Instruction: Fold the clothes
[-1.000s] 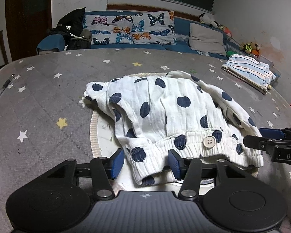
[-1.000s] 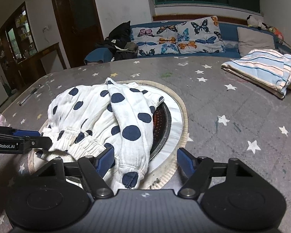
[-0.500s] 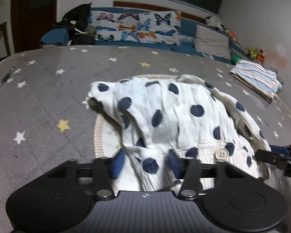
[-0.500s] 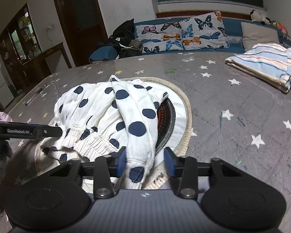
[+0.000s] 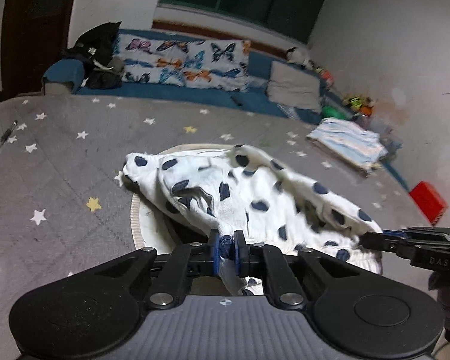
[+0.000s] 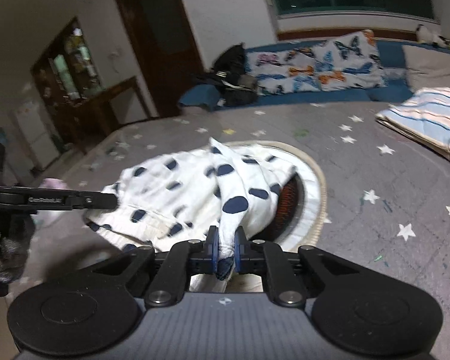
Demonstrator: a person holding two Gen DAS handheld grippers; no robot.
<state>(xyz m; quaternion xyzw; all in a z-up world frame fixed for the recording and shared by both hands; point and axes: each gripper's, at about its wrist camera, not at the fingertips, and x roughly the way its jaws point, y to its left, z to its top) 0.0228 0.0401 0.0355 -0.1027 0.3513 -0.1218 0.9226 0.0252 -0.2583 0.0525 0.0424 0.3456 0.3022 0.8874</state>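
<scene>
The white cotton garment with navy polka dots (image 5: 249,198) is lying mid-table over the round hotplate ring (image 6: 318,177) on the grey star-print tablecloth (image 5: 60,180). The left gripper (image 5: 225,247) is pinching its near hem; the right gripper (image 6: 225,246), still closing, is clamping a bunched fold.

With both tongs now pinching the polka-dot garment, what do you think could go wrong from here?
1. Each of the tongs, left and right, pinches only a narrow bunch of the polka-dot garment; the right is closing, so fabric might slip out.
2. The garment is crumpled with layers overlapping, so lifting may drag it up twisted.
3. It lies over the round opening showing an orange glow; a trailing edge could sag in.
</scene>
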